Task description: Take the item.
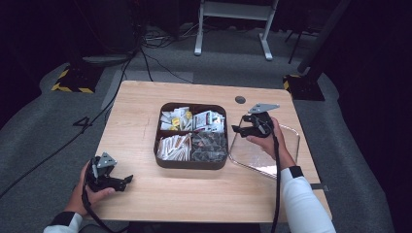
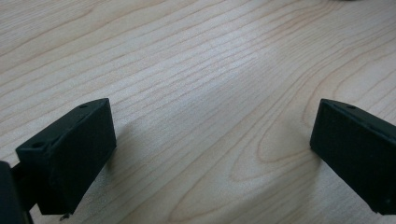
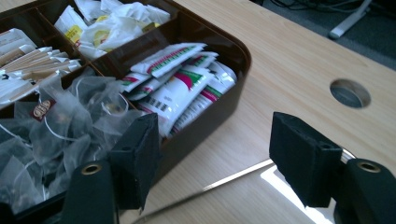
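Box: dark brown tray (image 1: 191, 164) with rounded corners and four compartments; I see it just left of my right gripper (image 1: 243, 129), the near wall beside its left jaw.
Contents, nearest my right gripper: white sachets with red and green print (image 3: 180, 81), glossy paper, loosely stacked.
Contents, lower compartment: gauzy tea bags (image 3: 60, 126) on strings, crumpled and translucent.
Contents, far side: pale wrapped sticks (image 1: 173, 146) and white-yellow packets (image 1: 176, 118).
Right gripper: released, jaws well apart, nothing between them; I hold it over the clear lid.
Clear lid: transparent plastic tray (image 1: 286, 145) with bright rim, lying under and behind my right gripper.
Left gripper: (image 1: 127, 179) released, jaws wide over bare wood, well apart from the box.
Table: light wood (image 1: 141, 111), fine grain, with a round cable hole (image 3: 350, 93) beyond my right gripper.
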Available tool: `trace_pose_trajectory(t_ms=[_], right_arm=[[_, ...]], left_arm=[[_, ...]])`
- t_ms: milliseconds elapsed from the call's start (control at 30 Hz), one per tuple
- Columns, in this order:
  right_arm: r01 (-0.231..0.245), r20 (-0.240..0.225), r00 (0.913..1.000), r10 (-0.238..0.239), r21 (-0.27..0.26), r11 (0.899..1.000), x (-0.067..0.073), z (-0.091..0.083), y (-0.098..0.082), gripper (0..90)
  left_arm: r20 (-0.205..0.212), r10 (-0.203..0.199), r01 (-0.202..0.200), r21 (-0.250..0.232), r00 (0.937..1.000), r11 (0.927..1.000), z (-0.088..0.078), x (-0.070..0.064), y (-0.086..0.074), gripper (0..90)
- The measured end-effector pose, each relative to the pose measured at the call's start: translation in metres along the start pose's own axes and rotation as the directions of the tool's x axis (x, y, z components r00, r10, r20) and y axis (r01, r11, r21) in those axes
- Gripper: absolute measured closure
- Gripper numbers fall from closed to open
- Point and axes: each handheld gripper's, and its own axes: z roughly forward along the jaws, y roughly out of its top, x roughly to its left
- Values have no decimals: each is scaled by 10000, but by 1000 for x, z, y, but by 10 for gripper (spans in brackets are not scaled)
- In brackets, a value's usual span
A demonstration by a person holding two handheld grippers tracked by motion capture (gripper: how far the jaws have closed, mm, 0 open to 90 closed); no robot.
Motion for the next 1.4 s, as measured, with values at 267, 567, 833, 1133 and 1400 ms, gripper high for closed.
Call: trace_pose_trajectory(t_ms=[267, 567, 833, 1133, 1400], right_arm=[[324, -475, 9984, -316, 164, 9993, 19, 30, 25, 345], [248, -878, 9960, -189, 668, 9975, 29, 70, 47, 341], [-214, -780, 9965, 306, 1162, 9930, 28, 100, 51, 335], [-673, -694, 9945, 781, 1463, 9870, 27, 116, 51, 308], [-465, -961, 9937, 582, 1193, 9918, 36, 117, 60, 387]], left_arm=[[-3, -17, 17, 2, 10000, 10000, 0, 0, 0, 5], [2, -5, 5, 2, 10000, 10000, 0, 0, 0, 5], [12, 5, -5, 3, 10000, 10000, 0, 0, 0, 5], [13, 3, -3, 2, 10000, 10000, 0, 0, 0, 5], [26, -6, 6, 3, 10000, 10000, 0, 0, 0, 5]])
